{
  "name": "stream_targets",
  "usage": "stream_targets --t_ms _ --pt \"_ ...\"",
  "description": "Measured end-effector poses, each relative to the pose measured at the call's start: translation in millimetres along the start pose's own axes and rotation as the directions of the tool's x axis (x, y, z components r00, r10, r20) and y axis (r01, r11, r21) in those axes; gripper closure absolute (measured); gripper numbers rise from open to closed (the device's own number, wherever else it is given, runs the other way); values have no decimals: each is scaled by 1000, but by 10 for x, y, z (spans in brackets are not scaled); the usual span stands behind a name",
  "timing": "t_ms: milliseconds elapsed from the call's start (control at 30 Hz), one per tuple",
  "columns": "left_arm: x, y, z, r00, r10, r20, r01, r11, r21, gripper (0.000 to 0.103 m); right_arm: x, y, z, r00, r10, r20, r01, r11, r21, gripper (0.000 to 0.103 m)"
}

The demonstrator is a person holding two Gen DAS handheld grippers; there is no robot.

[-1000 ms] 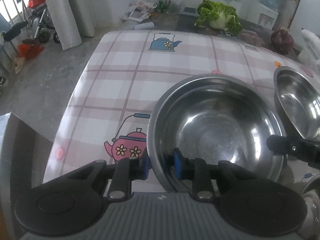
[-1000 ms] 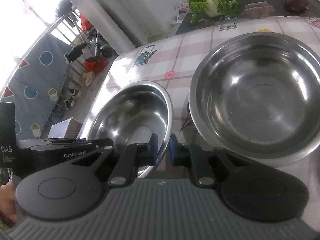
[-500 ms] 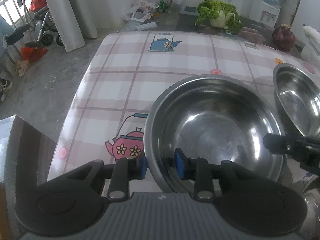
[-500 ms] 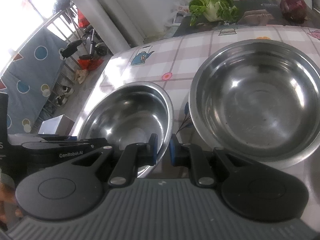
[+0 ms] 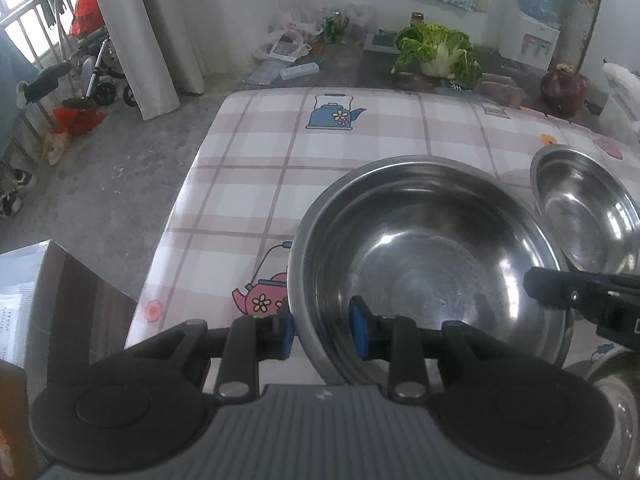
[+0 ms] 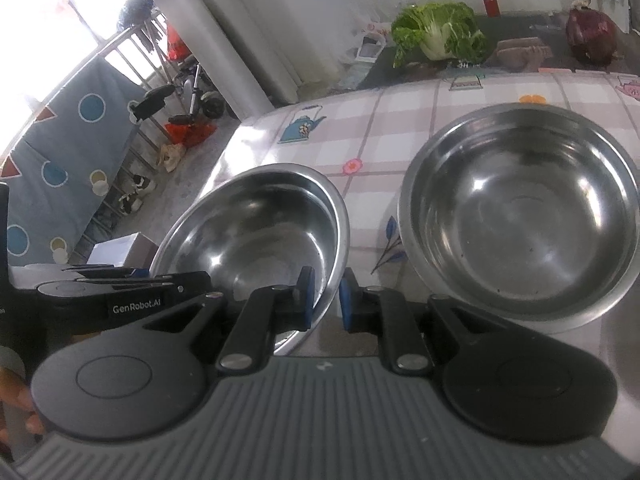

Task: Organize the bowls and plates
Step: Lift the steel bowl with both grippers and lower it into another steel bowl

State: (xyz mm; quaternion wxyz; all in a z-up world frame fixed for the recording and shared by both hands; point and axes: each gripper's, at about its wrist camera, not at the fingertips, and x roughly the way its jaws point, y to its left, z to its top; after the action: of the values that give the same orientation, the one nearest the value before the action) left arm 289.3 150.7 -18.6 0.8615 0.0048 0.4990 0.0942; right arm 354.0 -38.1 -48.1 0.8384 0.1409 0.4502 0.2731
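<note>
- State: the right gripper point(image 6: 326, 300) is closed down to a narrow slit on the rim of the steel bowl point(image 5: 420, 264), at the bowl's 5 o'clock in the right wrist view.
- State: the left gripper point(image 5: 322, 332) straddles the same rim at 7 o'clock in its own view, opened only slightly. Its outer pad lies against the wall. Whether the inner pad presses cannot be told.
- Location: the steel bowl sits near the table point(image 5: 256, 160) edge. The second bowl point(image 6: 520, 220) stands on the cloth at its 3 o'clock, apart from it.
- Hazard, slip: thin polished rim, small pads. If the left grip is loose, the load probably falls on the right grip alone, and the bowl may pivot and drop.
- Hazard, twist: both grips lie on the near arc. Uneven hand motion would tilt the far rim downward.
- Hazard, collision: a low transfer towards 3 o'clock may strike the second bowl's rim and push it along the cloth.
- Hazard, fall: at 9 o'clock lies the floor point(image 5: 100, 184). A release there likely loses the bowl.
</note>
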Motion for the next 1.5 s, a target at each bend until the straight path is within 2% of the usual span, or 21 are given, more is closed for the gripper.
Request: stream_targets --t_ms 333,700,1100,1267,1500 --pt "-281 -98 54 999 10 49 -11 1000 18 74 -241 15 28 999 15 32 -15 1000 4 90" --pt "-510 -570 202 994 -32 107 25 997 71 73 -692 -277 89 995 -14 95 10 999 44 88" --pt "-170 -1256 356 992 -107 73 100 990 96 73 -981 -920 152 986 -103 128 89 989 115 88" --pt "39 -1466 418 994 -94 50 87 988 125 72 -931 -1164 170 984 -130 124 112 983 145 87" --pt "185 -1608 494 995 -86 41 79 986 146 68 -755 -1276 198 979 -173 103 158 977 145 86"
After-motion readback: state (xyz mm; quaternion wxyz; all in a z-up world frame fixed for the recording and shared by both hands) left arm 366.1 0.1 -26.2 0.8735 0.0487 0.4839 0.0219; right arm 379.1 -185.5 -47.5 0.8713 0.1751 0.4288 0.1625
